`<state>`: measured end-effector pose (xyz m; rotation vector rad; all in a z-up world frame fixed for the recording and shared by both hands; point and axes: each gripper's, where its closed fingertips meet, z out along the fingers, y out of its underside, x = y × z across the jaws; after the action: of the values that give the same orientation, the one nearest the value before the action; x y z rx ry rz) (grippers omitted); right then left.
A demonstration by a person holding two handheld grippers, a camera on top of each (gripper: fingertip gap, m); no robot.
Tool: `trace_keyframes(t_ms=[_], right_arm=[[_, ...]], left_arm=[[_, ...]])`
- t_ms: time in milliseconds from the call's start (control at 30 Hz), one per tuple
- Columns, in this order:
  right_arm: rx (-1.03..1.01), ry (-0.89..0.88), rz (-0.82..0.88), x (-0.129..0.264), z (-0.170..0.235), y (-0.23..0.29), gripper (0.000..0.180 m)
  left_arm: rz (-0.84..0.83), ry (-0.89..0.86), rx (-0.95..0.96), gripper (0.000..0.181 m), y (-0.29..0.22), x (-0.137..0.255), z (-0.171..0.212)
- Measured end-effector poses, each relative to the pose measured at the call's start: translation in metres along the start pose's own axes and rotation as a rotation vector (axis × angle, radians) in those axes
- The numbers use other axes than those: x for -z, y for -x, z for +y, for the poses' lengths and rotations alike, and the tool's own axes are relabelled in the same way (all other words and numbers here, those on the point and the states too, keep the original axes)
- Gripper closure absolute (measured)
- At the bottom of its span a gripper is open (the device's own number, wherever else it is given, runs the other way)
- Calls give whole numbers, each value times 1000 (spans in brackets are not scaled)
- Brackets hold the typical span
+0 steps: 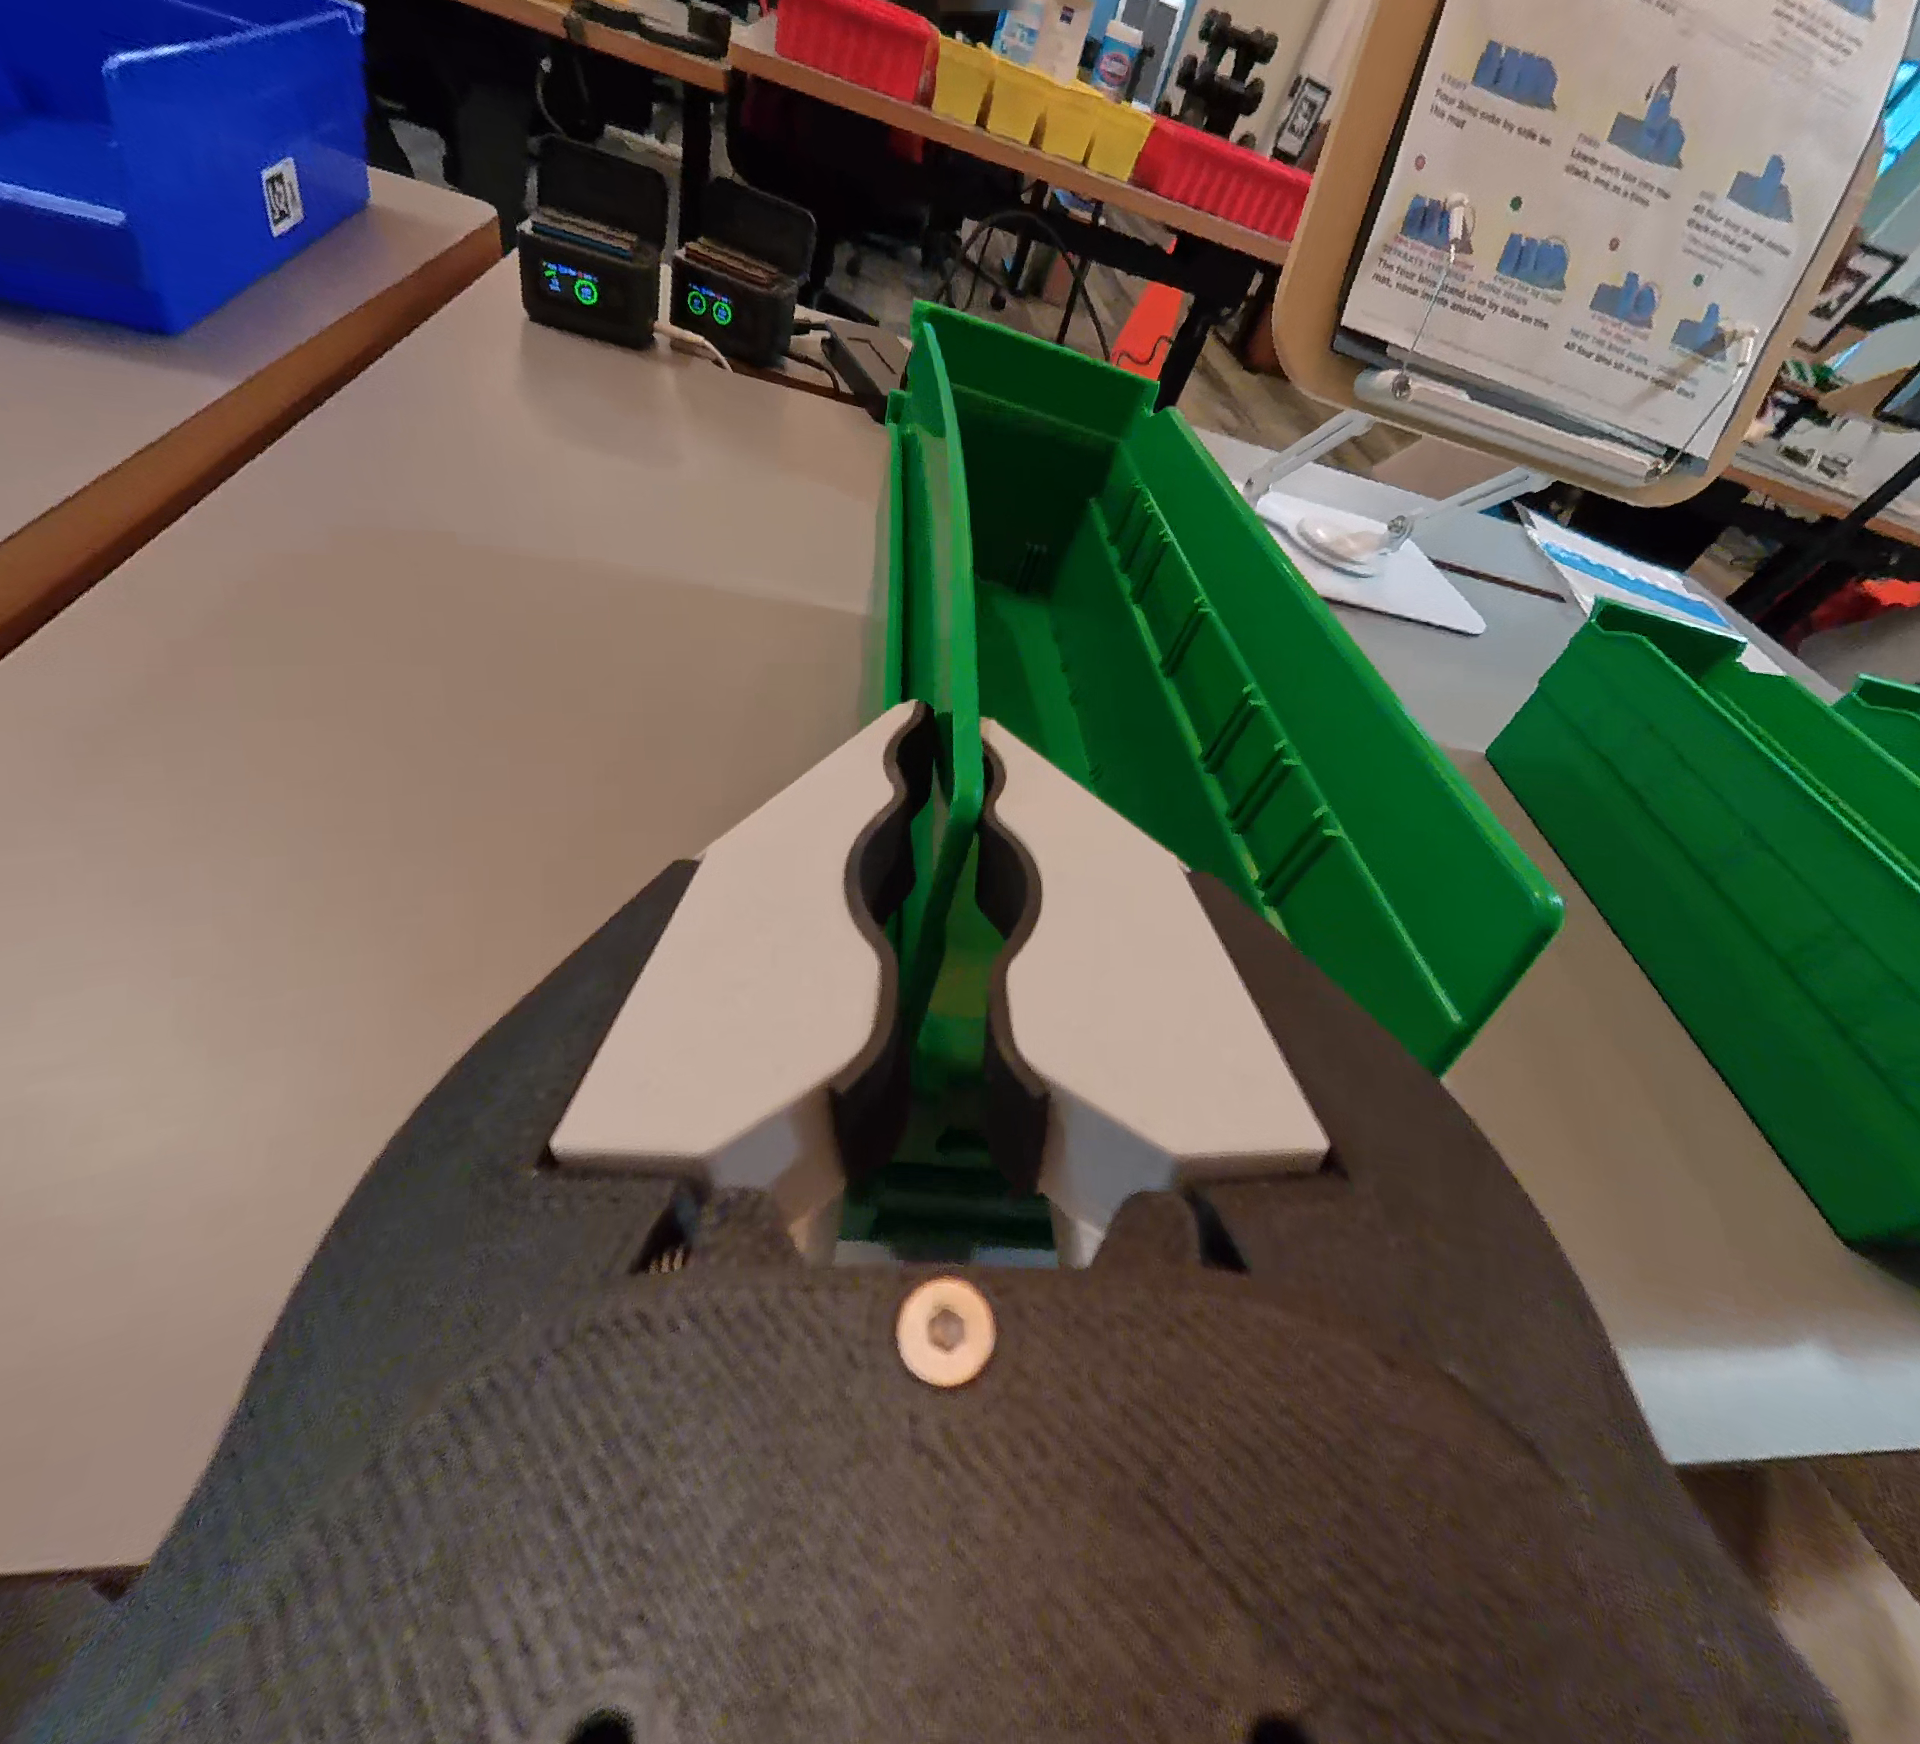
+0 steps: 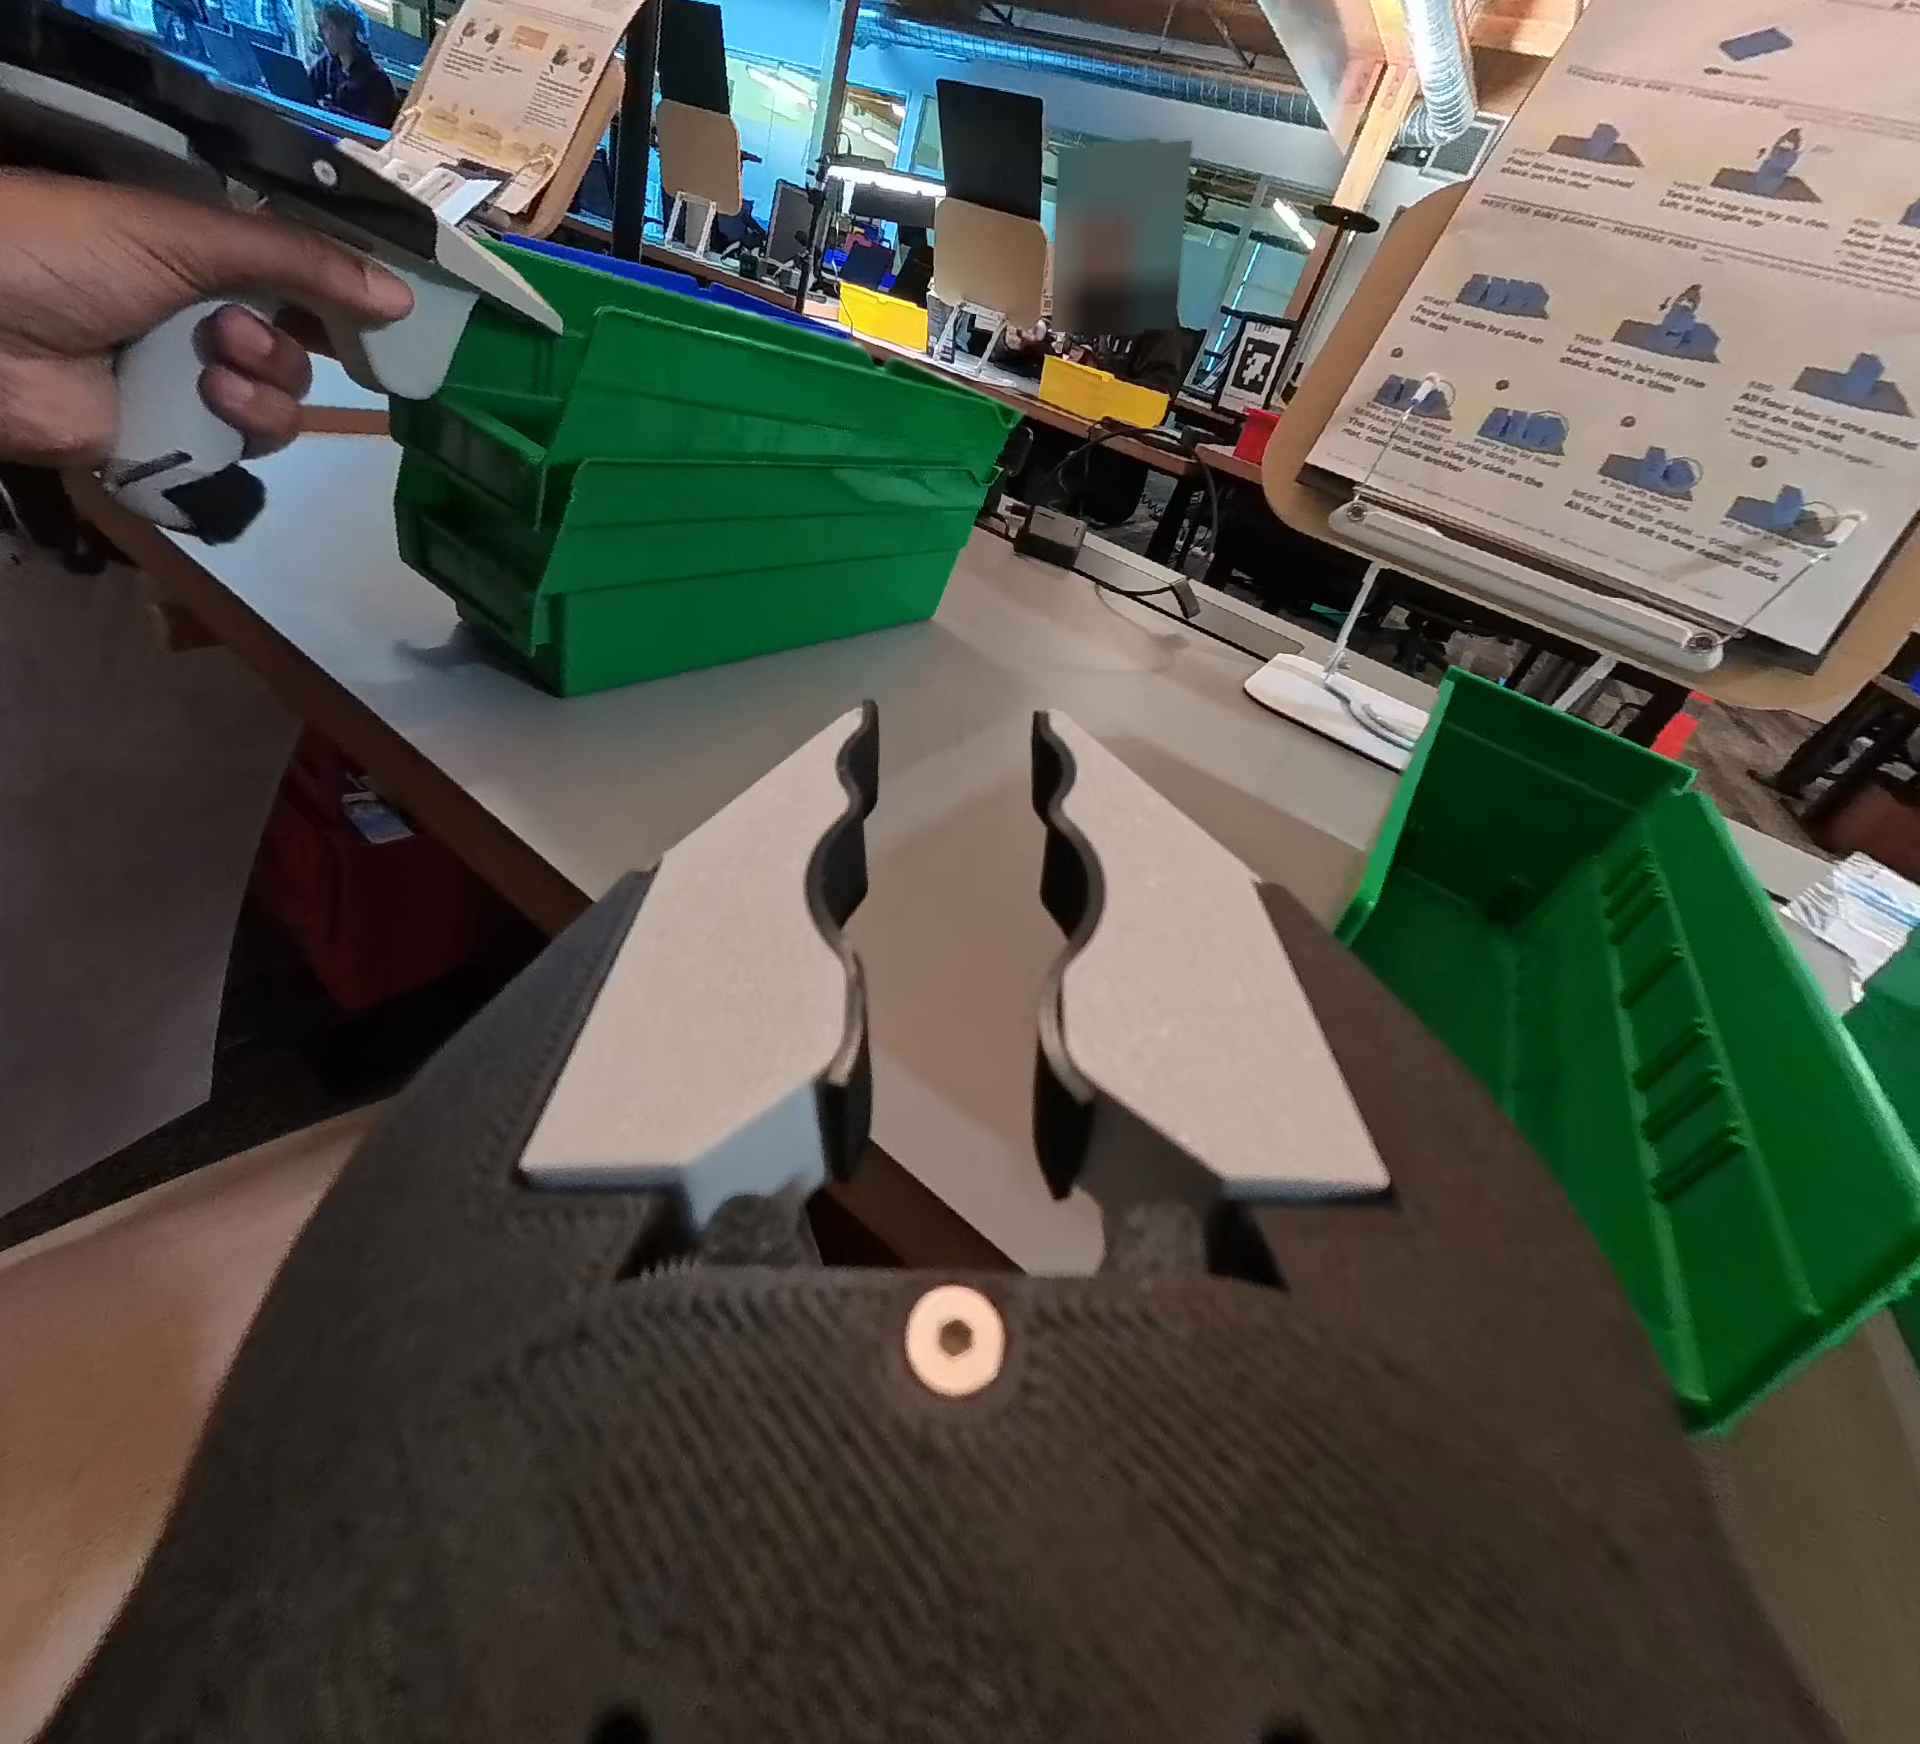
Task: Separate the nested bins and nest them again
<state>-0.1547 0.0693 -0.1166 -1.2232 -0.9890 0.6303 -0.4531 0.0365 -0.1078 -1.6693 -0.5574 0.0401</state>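
Here the left gripper (image 1: 951, 764) is clamping the top bin's (image 2: 727, 375) rim (at ten o'clock); the right gripper's (image 2: 951, 759) fingers are gaping, empty.

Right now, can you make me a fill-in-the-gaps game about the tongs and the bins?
1. The top bin, pinched at its rim by the left tongs, is coloured ___.
2. The right tongs are ___ and hold nothing.
3. The big bin on the next table is coloured ___.

Missing words: green; open; blue.
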Motion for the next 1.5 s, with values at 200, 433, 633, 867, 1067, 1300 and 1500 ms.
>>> trace_keyframes(t_ms=[200,433,633,867,1067,1300,1500], right_arm=[[10,2,0,0,1,0,152],[11,5,-7,-1,3,2,152],[13,6,-6,-1,3,1,152],[20,4,-5,-1,3,1,152],[18,6,-6,-1,3,1,152],[25,6,-8,-1,3,1,152],[26,7,-11,-1,3,2,152]], left_arm=[[13,-127,8,180,-4,7,-18],[22,-234,59,180,-4,9,-21],[-3,-196,-23,180,-6,6,-15],[-13,-157,4,180,-10,7,-13],[-36,-126,9,180,-3,3,-5],[-59,-36,-12,180,-1,-3,9],[-62,-26,-25,180,0,-4,12]])
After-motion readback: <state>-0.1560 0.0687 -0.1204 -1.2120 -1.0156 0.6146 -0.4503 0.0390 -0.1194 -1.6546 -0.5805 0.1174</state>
